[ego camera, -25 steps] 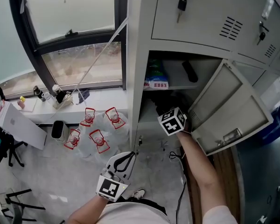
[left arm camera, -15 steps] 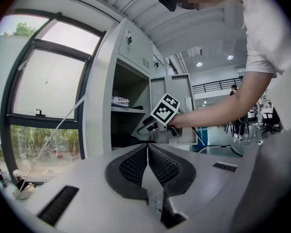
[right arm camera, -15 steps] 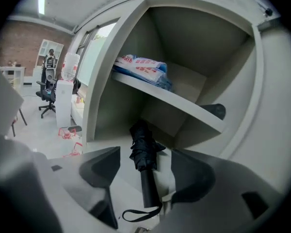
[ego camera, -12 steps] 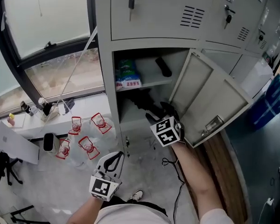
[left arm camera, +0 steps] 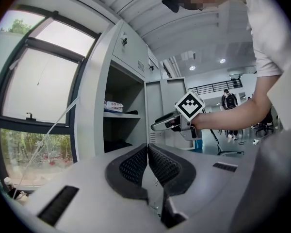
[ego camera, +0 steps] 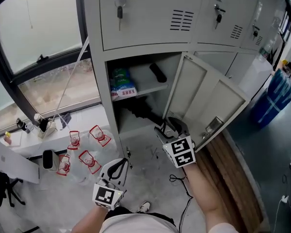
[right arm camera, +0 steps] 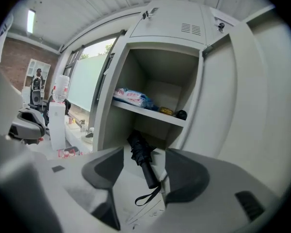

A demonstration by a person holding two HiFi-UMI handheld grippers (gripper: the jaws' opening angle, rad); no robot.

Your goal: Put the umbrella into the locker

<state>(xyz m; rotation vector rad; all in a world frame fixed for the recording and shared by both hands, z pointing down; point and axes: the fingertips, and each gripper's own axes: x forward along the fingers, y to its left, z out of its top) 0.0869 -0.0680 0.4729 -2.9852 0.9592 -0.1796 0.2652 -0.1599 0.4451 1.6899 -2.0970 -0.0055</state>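
Umbrella [right arm camera: 141, 161] lying in locker's [ego camera: 136, 23] lower compartment, far end lost in shadow. Right gripper [ego camera: 168, 126] closing, nothing between jaws. Left gripper [left arm camera: 148, 147] holding jaws together, empty.

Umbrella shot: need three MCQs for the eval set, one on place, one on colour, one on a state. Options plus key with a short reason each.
1. Where in the locker is the umbrella?
A. Lower compartment, under the shelf
B. On top of that shelf
C. Nowhere, it is outside

2. What colour is the umbrella?
A. Red
B. Blue
C. Black

3. How is the door of that compartment?
A. Shut
B. Swung open
C. Missing

Key:
1 A, the right gripper view shows it lying below the shelf.
2 C, canopy, handle and strap are all black.
3 B, the head view shows the door standing out to the right of the opening.
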